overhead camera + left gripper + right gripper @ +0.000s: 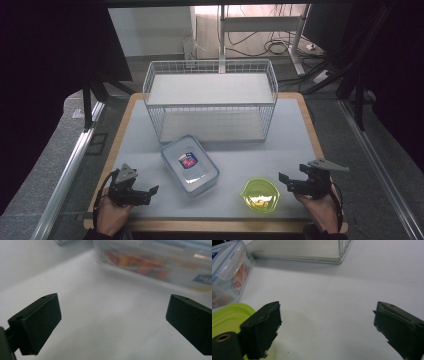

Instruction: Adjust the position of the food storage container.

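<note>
At the near left corner of the surface (pixel 150 150), a hand (pixel 111 214) holds the left gripper (pixel 150 191) low over the pale mat, its tips pointing right toward the middle. In the left gripper view its two black jaws stand spread wide with nothing but bare mat between them, and the side wall of the clear lidded container (pixel 160 262) lies just ahead of them, reddish and orange contents showing through the plastic.

That container (pixel 190 164) sits near the middle of the surface, turned at a slant, with a blue and red label on its lid. It is near the left gripper but apart from it. Behind it, toward the far edge, stands a white wire basket (pixel 210 100) with a flat shelf on top; its lower corner also shows at the top of the right gripper view (pixel 342 255).

To the right of the container, close to the near edge, lies a small lime-green bowl (pixel 260 195), something yellowish in its bottom. Just beside it on the right, the right gripper (pixel 286 182) is held by the other hand (pixel 320 212), tips pointing left at the bowl. In the right gripper view its jaws are likewise spread wide on empty mat, and the green rim (pixel 227 317) sits right by one jaw; whether they touch I cannot tell.
</note>
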The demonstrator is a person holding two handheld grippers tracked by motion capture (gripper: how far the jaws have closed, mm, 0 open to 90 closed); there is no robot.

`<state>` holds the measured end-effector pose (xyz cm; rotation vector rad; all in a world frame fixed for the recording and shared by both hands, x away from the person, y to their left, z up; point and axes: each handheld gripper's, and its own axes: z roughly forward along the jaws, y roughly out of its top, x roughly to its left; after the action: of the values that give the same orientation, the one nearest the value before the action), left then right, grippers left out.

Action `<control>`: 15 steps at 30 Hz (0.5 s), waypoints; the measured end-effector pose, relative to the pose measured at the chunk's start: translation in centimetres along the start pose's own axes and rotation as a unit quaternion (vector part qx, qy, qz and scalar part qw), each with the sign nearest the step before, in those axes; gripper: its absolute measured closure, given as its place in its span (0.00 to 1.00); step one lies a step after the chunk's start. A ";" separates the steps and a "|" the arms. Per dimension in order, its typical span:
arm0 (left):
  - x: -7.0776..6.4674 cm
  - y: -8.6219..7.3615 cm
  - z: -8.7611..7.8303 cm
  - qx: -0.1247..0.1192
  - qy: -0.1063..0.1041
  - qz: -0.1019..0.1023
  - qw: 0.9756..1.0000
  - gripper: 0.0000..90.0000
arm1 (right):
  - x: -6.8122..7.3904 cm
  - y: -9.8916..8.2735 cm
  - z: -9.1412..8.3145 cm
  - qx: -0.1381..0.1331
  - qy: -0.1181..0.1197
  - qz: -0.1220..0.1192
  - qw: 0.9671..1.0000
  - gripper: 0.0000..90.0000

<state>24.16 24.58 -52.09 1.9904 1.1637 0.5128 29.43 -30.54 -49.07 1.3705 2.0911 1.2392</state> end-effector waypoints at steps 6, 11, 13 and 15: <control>0.3 -0.1 -0.3 -0.023 -0.018 -0.012 0.999 0.00 | -0.1 0.0 -0.2 0.004 0.007 0.011 1.000 0.22; 0.7 -0.2 -0.5 -0.037 -0.026 -0.024 0.999 0.00 | 0.1 0.0 -0.2 0.013 0.014 0.004 1.000 0.26; 0.7 -0.2 -0.5 -0.045 -0.032 -0.023 0.998 0.00 | 0.2 0.1 -0.1 0.021 0.021 0.000 1.000 0.32; 0.7 -0.1 -0.4 -0.043 -0.031 -0.017 0.998 0.00 | 0.4 0.1 0.0 0.027 0.022 -0.006 0.999 0.36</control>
<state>24.14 25.35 -51.95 1.8971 1.1183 0.4728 29.27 -30.23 -48.94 1.3641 2.1738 1.2274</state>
